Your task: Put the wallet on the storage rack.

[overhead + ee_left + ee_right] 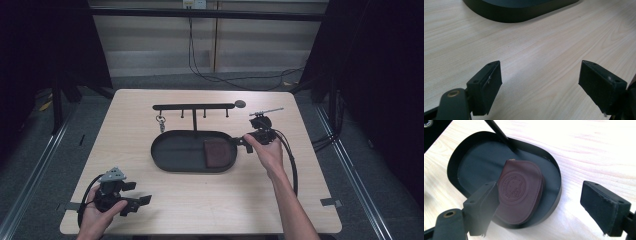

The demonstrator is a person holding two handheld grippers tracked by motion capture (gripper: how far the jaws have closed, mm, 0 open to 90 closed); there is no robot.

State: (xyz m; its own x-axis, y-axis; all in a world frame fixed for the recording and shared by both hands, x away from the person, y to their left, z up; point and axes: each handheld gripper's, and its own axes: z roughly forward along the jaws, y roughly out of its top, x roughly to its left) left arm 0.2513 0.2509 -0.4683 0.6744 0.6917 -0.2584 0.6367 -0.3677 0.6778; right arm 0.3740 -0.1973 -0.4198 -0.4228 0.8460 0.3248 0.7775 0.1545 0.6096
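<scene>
A black oval tray (190, 170) lies mid-table, and a dark red zip pouch (216, 152) rests flat in its right end. In the right gripper view the pouch (520, 190) carries an embossed round emblem and sits inside the tray (456, 160). My right gripper (243, 142) hovers at the tray's right end, open, its jaws (541, 195) wide apart and holding nothing, with the pouch just beyond them. My left gripper (140, 202) rests near the table's front left corner, open and empty (540, 75) over bare wood, facing the tray wall (519, 15).
A black hook rail (194, 106) stands on a post rising from the tray's far side, with a key ring (160, 121) hanging from its left hook. A cable trails from the right gripper along the table's right side. Dark stands and cables surround the table.
</scene>
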